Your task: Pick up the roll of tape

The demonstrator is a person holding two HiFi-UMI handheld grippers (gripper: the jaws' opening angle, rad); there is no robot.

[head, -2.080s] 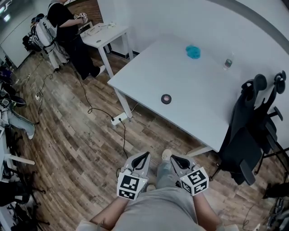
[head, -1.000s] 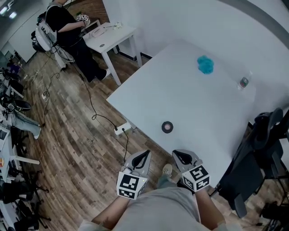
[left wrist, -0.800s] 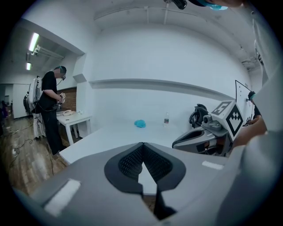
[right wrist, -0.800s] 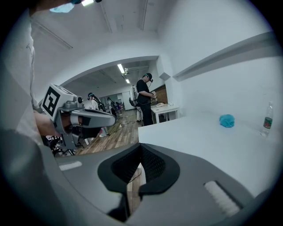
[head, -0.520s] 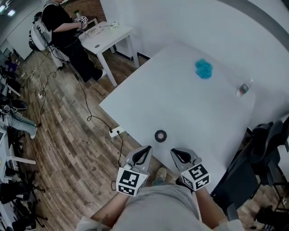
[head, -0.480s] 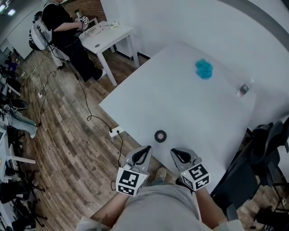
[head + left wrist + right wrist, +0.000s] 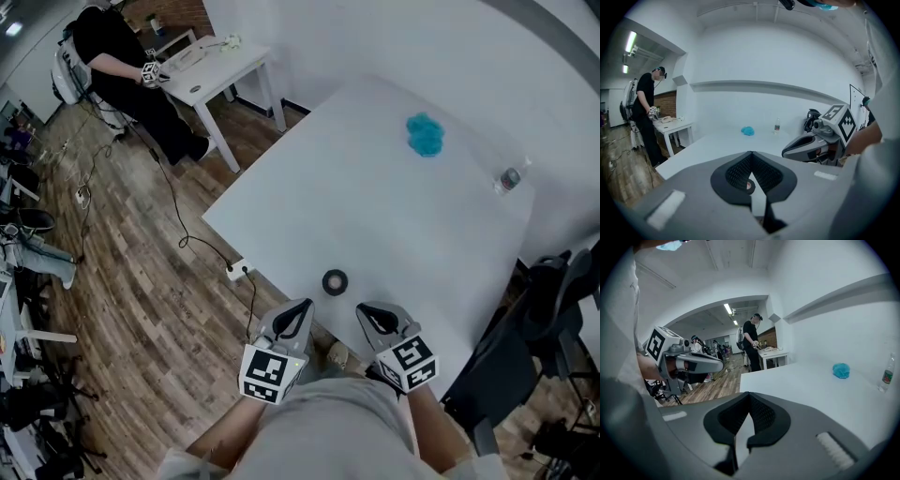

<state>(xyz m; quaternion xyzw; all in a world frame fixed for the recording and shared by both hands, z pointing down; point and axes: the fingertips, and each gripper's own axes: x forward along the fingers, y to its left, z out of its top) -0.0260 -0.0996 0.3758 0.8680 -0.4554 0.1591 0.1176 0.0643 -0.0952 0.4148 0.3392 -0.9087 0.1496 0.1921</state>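
A wooden floor [image 7: 122, 281] is being viewed from steeply above, and a big white table [image 7: 375, 216] is being shown at an angle across the middle. A dark chair [image 7: 534, 328] is being kept close against the table's right side. At the top left, a person [image 7: 112, 56] in black is being seen beside a small white desk [image 7: 211, 70], well apart from the big table.

At the bottom of the head view, two grippers are being held side by side, both being pointed toward the table's near edge. The left gripper [image 7: 298, 307] is being kept clenched, its jaw tips being pressed together on nothing. The right gripper [image 7: 364, 309] is likewise being kept clenched and empty.

A black cable is being trailed over the floor to a white power strip [image 7: 236, 272] just off the table's left edge.

A blue crumpled lump [image 7: 425, 134] and a small bottle [image 7: 509, 178] are being left at the table's far side, near the wall.

The tape [image 7: 335, 280], a small dark roll, is lying flat near the table's near edge, with bare tabletop around it. It is being touched by neither gripper, sitting just ahead of and between the two sets of tips. In the left gripper view it is being glimpsed through the gap behind the closed tips.
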